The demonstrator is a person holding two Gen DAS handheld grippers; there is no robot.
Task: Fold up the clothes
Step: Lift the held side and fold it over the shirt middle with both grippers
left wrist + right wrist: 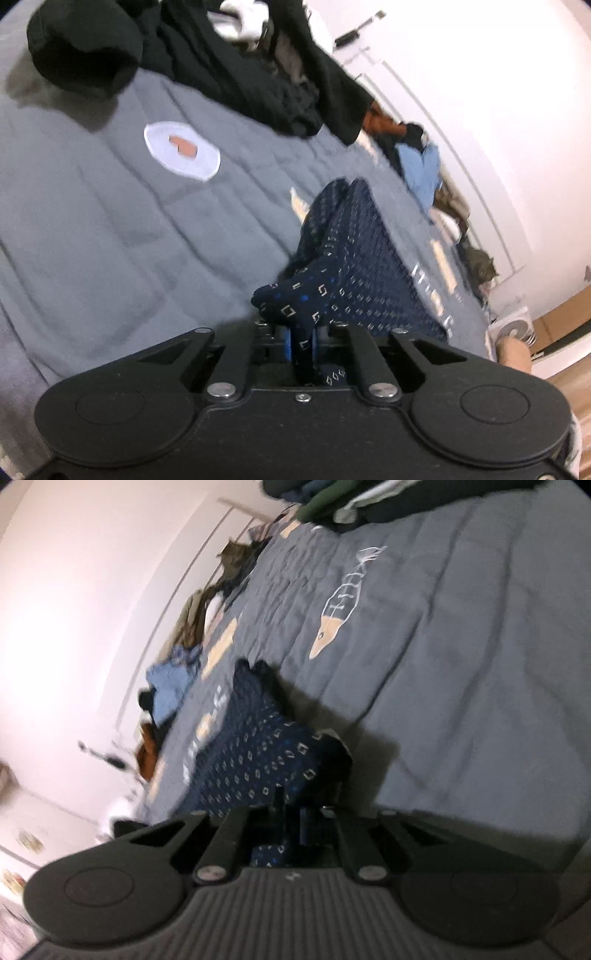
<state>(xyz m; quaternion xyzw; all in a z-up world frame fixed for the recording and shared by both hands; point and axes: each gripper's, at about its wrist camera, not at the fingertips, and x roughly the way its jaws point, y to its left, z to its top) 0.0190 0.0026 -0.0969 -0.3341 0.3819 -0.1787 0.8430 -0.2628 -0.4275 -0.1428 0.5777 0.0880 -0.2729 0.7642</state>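
A navy garment with a small white and blue square pattern [354, 258] lies stretched over the grey bedspread [110, 221]. In the left wrist view my left gripper [303, 326] is shut on one bunched edge of it, and the cloth runs down between the fingers. In the right wrist view, which is blurred, the same navy garment [251, 753] leads into my right gripper [295, 810]. That gripper is shut on another edge, with patterned cloth showing between the fingers. The fingertips of both grippers are hidden under the fabric.
A heap of black clothes [192, 55] covers the far part of the bed. A light blue garment [424, 170], an orange one [384, 123] and olive ones [195, 616] line the bed's edge by the white wall. Another dark pile [351, 498] sits beyond the fish-skeleton print [340, 602].
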